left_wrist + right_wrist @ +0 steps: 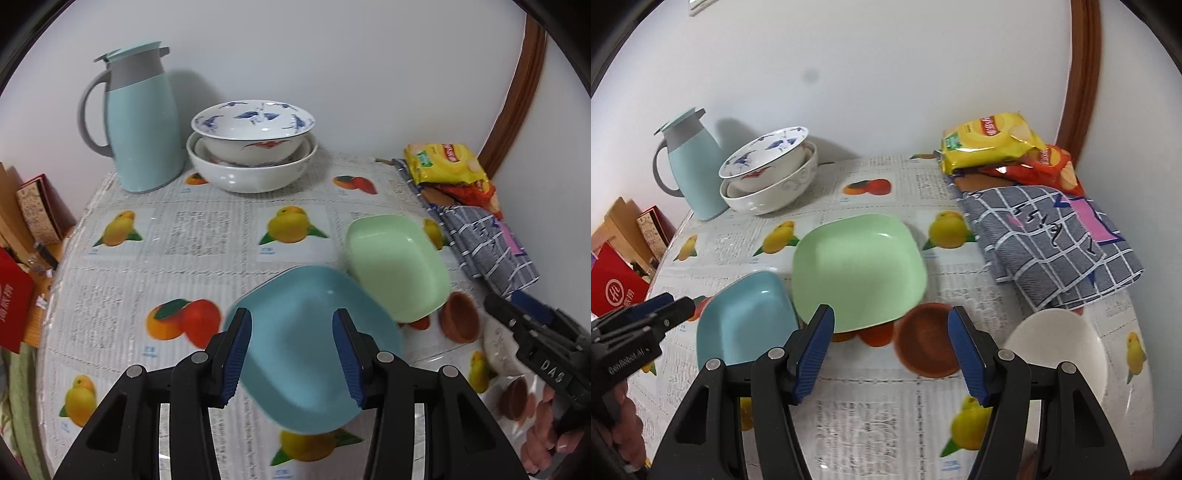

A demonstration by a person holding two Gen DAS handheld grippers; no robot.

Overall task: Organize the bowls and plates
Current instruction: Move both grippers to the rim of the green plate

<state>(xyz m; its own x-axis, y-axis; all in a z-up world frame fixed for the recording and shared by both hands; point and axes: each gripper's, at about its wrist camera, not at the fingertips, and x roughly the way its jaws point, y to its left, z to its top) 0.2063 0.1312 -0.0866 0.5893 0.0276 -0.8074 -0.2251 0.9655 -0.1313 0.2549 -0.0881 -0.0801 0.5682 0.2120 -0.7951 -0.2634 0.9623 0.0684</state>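
The green plate (pixel 858 273) hides part of a fruit print; the white bowl (pixel 1060 350) sits partly behind a gripper finger.

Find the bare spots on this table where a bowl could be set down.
Free: between jug and blue plate; between stacked bowls and snack bags. Crowded: green plate, brown bowl, white bowl, cloth.
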